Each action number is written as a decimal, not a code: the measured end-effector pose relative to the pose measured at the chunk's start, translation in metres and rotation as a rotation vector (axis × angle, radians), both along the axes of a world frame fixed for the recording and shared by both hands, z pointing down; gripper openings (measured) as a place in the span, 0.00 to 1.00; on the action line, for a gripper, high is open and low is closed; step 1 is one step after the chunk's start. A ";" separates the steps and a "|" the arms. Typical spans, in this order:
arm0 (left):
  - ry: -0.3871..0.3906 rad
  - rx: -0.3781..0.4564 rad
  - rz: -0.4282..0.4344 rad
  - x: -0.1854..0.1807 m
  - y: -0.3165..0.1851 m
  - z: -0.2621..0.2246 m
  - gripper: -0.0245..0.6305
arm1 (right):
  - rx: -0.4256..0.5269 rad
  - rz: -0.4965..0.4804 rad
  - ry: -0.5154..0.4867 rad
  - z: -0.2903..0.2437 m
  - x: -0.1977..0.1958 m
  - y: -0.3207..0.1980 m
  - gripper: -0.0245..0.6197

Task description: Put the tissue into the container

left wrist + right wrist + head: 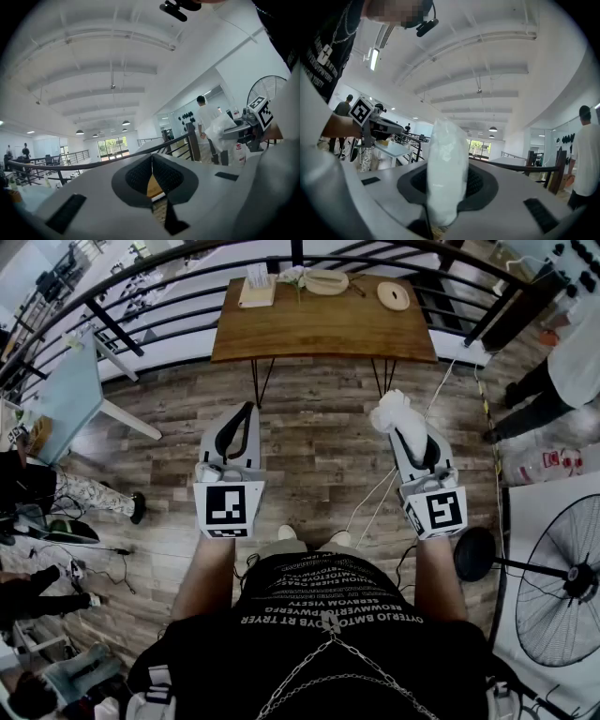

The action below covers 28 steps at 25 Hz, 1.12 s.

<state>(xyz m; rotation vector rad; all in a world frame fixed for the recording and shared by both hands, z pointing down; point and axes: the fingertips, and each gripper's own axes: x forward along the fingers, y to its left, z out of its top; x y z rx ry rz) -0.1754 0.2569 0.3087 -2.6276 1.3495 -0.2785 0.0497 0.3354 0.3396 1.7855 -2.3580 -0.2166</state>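
My right gripper point(409, 430) is shut on a crumpled white tissue point(394, 412), which sticks up past the jaw tips above the wooden floor. In the right gripper view the tissue point(447, 168) stands upright between the dark pads point(477, 182) and hides the gap. My left gripper point(244, 414) is held level with it to the left, shut with nothing in it; its pads point(165, 177) meet at the tip. On the wooden table point(319, 329) ahead stand a small box with white sheets point(257, 289) and an oval tray point(326, 281).
A round coaster point(394, 295) lies at the table's right. A black railing point(141, 296) curves behind the table. A pale table point(70, 395) stands at left, a floor fan point(562, 592) at right. One person point(562, 371) stands at the right, others point(37, 493) sit at the left.
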 end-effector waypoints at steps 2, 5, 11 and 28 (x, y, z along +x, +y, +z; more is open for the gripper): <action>-0.013 0.005 -0.002 -0.010 -0.001 0.004 0.08 | -0.007 0.003 0.002 0.004 -0.009 -0.004 0.22; -0.005 -0.002 0.010 -0.020 -0.001 0.008 0.08 | -0.020 0.011 -0.025 0.009 -0.017 -0.009 0.22; -0.011 0.022 0.036 -0.045 -0.011 0.010 0.08 | -0.037 0.036 -0.037 0.014 -0.042 -0.014 0.22; -0.027 0.002 0.083 -0.058 -0.058 0.038 0.08 | -0.031 0.155 -0.097 0.020 -0.023 -0.019 0.22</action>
